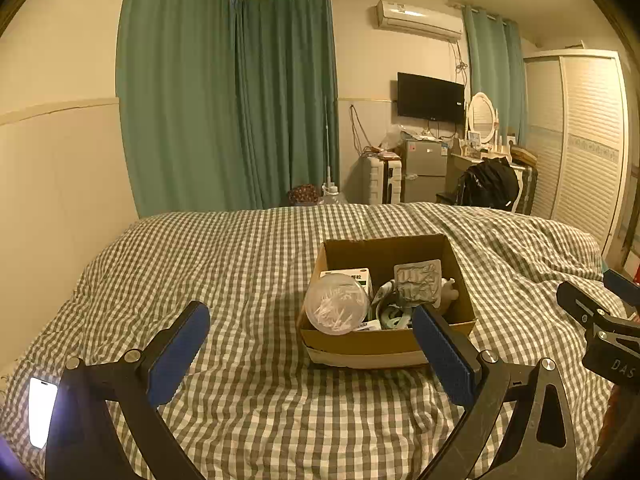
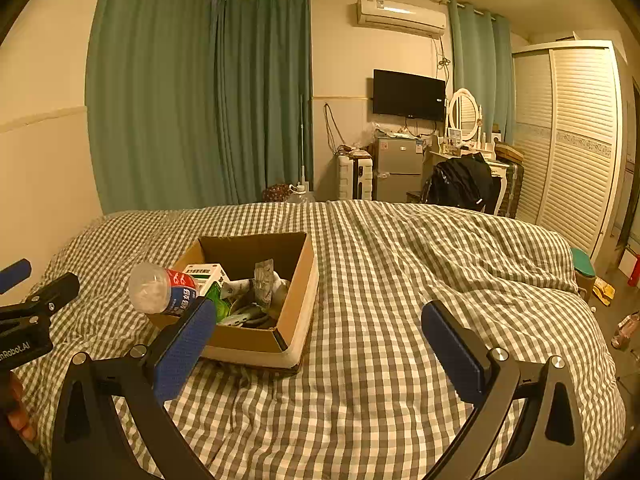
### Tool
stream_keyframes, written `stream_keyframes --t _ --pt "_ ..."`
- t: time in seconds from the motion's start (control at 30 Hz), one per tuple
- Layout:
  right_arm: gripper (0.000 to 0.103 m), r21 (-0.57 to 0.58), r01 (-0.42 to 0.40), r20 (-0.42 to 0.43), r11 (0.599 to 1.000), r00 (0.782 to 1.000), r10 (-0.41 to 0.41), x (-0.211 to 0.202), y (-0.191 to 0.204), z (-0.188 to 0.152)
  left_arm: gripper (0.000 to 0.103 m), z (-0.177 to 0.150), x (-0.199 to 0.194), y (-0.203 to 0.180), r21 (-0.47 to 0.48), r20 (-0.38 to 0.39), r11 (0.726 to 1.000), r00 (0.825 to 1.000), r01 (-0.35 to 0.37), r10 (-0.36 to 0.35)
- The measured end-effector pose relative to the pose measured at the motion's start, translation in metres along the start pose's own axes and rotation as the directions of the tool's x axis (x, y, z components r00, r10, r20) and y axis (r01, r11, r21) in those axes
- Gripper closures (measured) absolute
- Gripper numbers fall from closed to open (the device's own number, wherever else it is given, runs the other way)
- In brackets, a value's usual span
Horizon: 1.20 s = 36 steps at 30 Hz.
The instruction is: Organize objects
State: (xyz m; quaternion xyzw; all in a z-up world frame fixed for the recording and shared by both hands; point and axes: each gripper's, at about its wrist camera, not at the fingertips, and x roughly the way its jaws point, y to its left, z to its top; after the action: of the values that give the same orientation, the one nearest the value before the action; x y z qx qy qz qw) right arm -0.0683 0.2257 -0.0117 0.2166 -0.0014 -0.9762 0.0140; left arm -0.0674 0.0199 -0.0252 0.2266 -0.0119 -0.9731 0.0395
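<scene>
A brown cardboard box (image 1: pixel 384 340) (image 2: pixel 296 320) sits on the checked bedcover. Inside lie a clear round container of cotton swabs (image 1: pixel 336 304) (image 2: pixel 160 290) with a red and blue label, tilted over the box's near-left corner, a white and green medicine box (image 1: pixel 352 276) (image 2: pixel 206 274), a silver blister pack (image 1: pixel 418 282) (image 2: pixel 264 280) and tangled cables (image 1: pixel 390 314). My left gripper (image 1: pixel 312 354) is open, hovering in front of the box with nothing between its blue pads. My right gripper (image 2: pixel 320 352) is open too, just right of the box, empty.
The grey and white checked bedcover (image 1: pixel 248 272) (image 2: pixel 420 264) spreads widely around the box, rumpled at the right. A lit phone screen (image 1: pixel 40 412) glows at the lower left. Green curtains, a fridge, a dressing table and a white wardrobe stand beyond the bed.
</scene>
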Motion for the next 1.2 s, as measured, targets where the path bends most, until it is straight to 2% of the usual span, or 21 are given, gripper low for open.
stream_keyframes --t 1.2 --pt "0.0 0.007 0.003 -0.009 1.0 1.0 -0.003 -0.006 0.002 -0.002 0.0 0.0 -0.012 -0.009 -0.009 -0.006 1.0 1.0 0.002 -0.002"
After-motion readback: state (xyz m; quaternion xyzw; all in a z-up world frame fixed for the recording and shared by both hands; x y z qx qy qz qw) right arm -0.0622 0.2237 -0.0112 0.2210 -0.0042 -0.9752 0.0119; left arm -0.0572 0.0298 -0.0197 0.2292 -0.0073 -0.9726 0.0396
